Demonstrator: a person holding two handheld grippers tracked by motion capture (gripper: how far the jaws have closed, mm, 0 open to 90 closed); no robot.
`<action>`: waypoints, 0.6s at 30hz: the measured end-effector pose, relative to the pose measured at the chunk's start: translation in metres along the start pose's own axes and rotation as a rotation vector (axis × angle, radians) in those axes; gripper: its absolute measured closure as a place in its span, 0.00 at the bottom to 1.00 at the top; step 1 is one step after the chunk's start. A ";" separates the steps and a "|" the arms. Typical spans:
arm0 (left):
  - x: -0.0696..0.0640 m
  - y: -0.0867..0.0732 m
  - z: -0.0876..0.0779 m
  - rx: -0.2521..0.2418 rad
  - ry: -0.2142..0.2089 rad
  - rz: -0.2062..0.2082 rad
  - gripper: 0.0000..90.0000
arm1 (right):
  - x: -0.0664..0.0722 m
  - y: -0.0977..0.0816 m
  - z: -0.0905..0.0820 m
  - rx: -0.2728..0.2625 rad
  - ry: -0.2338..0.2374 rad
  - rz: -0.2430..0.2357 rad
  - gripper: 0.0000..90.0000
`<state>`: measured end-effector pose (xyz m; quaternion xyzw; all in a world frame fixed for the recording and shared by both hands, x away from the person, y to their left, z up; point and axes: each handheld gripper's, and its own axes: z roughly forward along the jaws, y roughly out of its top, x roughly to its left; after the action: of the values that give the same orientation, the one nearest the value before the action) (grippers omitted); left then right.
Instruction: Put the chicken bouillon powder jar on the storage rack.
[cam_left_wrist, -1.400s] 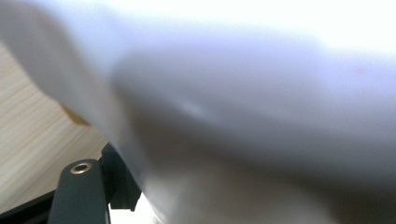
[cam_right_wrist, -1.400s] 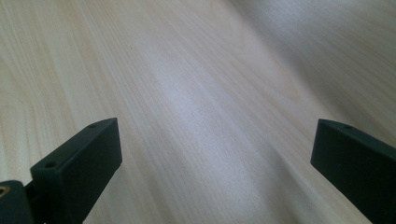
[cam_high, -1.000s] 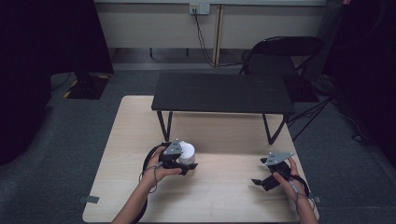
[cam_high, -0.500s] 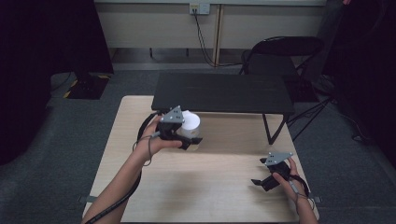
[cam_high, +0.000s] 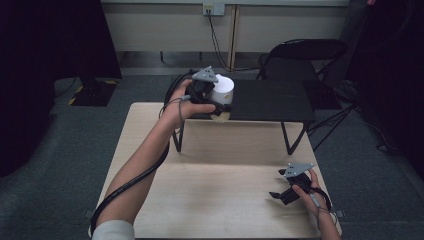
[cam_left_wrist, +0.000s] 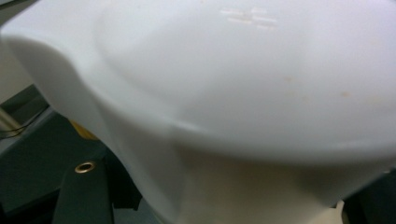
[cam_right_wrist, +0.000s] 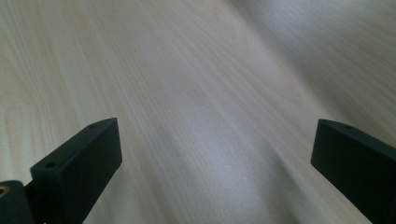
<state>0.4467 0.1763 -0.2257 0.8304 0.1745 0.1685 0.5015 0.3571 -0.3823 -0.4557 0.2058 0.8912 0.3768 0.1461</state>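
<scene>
Dim light is leaving the high view's left and right edges nearly black, while the white container (cam_left_wrist: 243, 93) is blurring softly at close range in the left gripper view.

A light wooden table (cam_high: 225, 200) fills the lower middle of the frame. A small black stand (cam_high: 270, 100) with thin legs sits on its far end, in the upper middle. The wood nearer the bottom is bare

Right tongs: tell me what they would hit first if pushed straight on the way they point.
Likely the bare wooden tabletop: the open right tongs tilt down toward it with nothing between; how far is unclear.
</scene>
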 end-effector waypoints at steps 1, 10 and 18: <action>0.002 0.002 0.003 0.005 0.011 -0.004 0.34 | 0.000 0.000 -0.001 -0.001 -0.002 0.001 0.01; 0.020 0.006 0.030 0.047 0.110 -0.076 0.34 | -0.001 -0.001 0.000 -0.003 0.002 0.003 0.01; 0.027 0.007 0.042 0.073 0.140 -0.102 0.34 | -0.002 -0.001 0.002 0.002 0.004 0.007 0.01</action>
<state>0.4900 0.1532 -0.2351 0.8245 0.2571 0.1940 0.4653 0.3591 -0.3831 -0.4574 0.2082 0.8913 0.3767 0.1427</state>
